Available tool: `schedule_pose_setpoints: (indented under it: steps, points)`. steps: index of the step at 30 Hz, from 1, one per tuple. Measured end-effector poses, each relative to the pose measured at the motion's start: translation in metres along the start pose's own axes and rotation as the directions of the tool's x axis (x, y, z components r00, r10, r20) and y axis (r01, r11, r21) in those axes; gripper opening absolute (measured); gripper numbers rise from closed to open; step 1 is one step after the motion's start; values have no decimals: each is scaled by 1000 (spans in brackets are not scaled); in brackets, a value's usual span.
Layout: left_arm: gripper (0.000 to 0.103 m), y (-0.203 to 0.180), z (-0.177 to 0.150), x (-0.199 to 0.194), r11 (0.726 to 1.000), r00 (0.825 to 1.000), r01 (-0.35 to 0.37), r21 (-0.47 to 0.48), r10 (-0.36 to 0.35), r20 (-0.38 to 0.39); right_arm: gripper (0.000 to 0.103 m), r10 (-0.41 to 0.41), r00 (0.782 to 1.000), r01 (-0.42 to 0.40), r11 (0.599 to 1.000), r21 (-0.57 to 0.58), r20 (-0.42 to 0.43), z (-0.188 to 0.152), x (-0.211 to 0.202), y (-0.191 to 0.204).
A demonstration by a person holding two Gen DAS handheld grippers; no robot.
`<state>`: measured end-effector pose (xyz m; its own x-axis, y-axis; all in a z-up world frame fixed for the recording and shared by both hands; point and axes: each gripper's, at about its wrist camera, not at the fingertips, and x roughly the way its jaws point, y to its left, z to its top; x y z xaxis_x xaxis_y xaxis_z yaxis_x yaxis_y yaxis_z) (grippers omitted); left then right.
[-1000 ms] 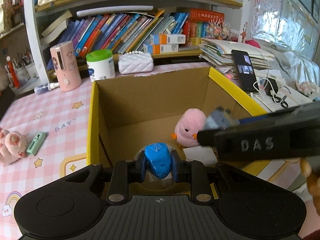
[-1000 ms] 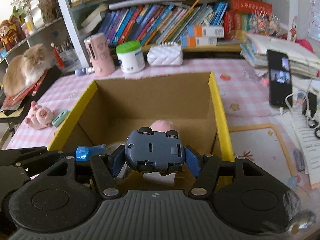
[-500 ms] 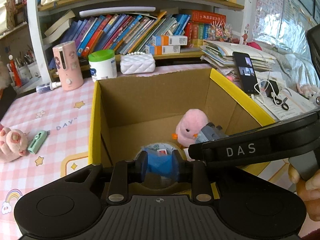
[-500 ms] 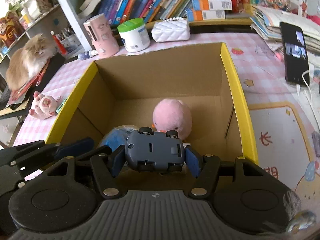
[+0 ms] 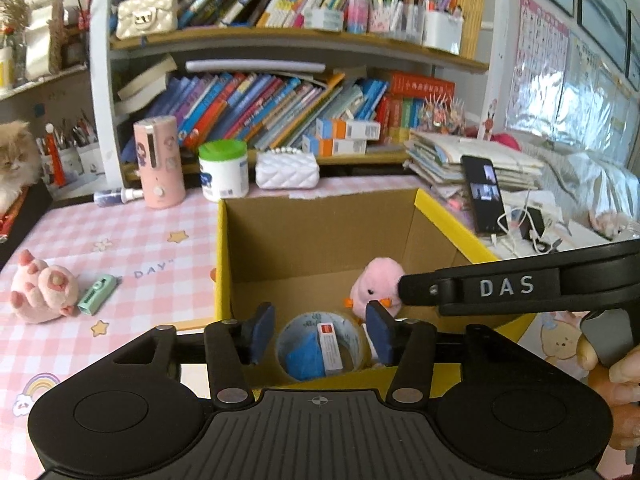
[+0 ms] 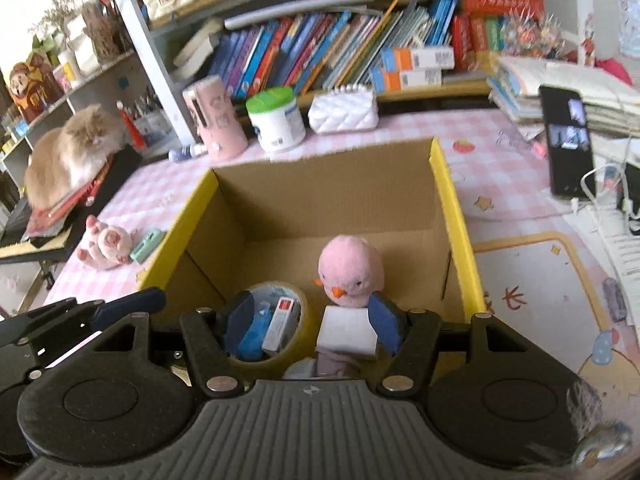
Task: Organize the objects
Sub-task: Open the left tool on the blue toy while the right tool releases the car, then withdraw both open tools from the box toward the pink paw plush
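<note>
From the left wrist: the left tool (image 5: 320, 334) hangs over the near rim of the cardboard box (image 5: 320, 236), jaws spread wide and holding nothing. Straight below the gap, on the box floor, sits the tape roll (image 5: 320, 346) with a blue toy (image 5: 306, 356) and a small white packet (image 5: 330, 346) tucked inside its ring. The pink chick plush (image 5: 376, 286) stands just behind the roll, toward the box's right wall. Out on the pink checked surface (image 5: 132, 240), well left of the box, the pig plush (image 5: 42, 288) and the mint-green stapler (image 5: 98, 288) lie touching or nearly so, both not yet packed.

Over to the right wrist: the right tool (image 6: 316, 326) is also gaping over the box's near edge, empty. Beneath it, the tape roll on the left, a white block (image 6: 346, 332) on the right, the chick just behind that block. The picture is soft here, so what lies lowest under the block I cannot make out.

The risk now: both tools crowd the same near rim, so a turn toward the pig could knock them together or catch the cardboard wall and shove the box. A cat (image 6: 74, 152) sits on books left of the box, and it could wander in.
</note>
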<state>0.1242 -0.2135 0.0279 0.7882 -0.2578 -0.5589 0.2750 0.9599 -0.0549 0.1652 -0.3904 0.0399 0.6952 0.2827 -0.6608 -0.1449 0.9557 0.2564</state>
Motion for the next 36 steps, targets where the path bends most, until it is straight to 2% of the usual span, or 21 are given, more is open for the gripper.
schedule_pose_setpoints:
  steps: [7,14,17,23,27,36]
  points:
    - [66,10,-11,-23,1000,1000,1,-25,-1,28,65,-117,986,118,993,-2,117,-20,-34,10]
    - [70,23,-26,-39,1000,1000,12,-23,-11,25,68,-248,951,250,968,14,184,-46,-56,25]
    - [71,31,-37,-43,1000,1000,21,-16,-21,-11,69,-293,943,288,956,50,161,-59,-59,29]
    - [72,47,-58,-54,999,995,36,-8,-36,-89,69,-349,936,342,933,111,49,-90,-57,41]
    - [72,60,-71,-63,999,990,45,-3,-45,-134,69,-358,934,355,926,129,-4,-109,-56,58]
    - [76,89,-96,-89,1000,982,30,-5,-31,-186,72,-334,942,337,936,106,-38,-141,-59,106]
